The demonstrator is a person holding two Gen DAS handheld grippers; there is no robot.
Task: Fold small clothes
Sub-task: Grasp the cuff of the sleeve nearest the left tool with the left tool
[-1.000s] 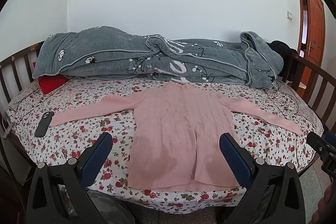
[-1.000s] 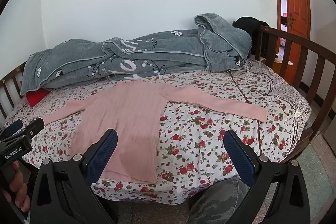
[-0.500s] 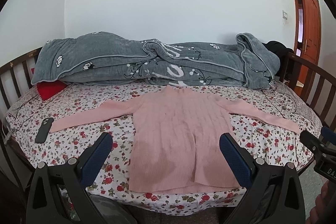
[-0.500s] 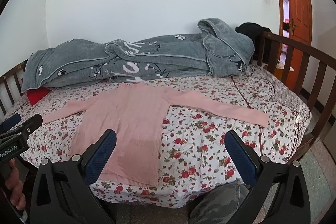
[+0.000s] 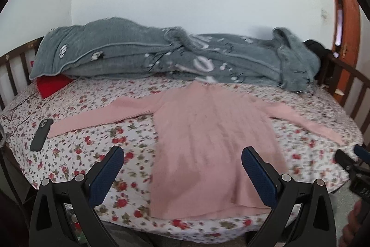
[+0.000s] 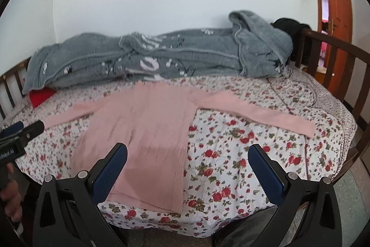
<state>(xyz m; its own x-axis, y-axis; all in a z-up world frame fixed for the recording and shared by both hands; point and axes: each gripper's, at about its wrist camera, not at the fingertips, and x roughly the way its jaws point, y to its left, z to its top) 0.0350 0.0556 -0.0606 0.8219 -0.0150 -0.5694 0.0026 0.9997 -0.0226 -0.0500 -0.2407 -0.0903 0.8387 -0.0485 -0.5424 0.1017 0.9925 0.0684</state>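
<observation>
both grippers hang over the near edge of the bed [image 5: 76,105], jaws spread wide and holding nothing: the left gripper [image 5: 182,171] sits just short of the hem, and the right gripper [image 6: 187,169] sits off the hem's right corner. a pink knit sweater [image 5: 212,131] lies flat on the floral sheet in the middle of the bed, hem at the near edge, collar toward the rolled grey blanket [image 5: 161,57] along the far edge, so its long axis runs straight away from the grippers. its sleeves stretch out sideways, the left sleeve [image 5: 101,112] reaching toward the dark phone [image 5: 41,134] near the bed's left edge, the right sleeve [image 6: 259,112] pointing toward the right edge. each sleeve lies forward and outward from the gripper on its own side, so a first fold most likely means each gripper taking its nearer cuff and carrying it across the body. the right cuff looks a longer reach from its gripper. a red cushion [image 5: 52,85] peeks from under the blanket at the far left corner.
</observation>
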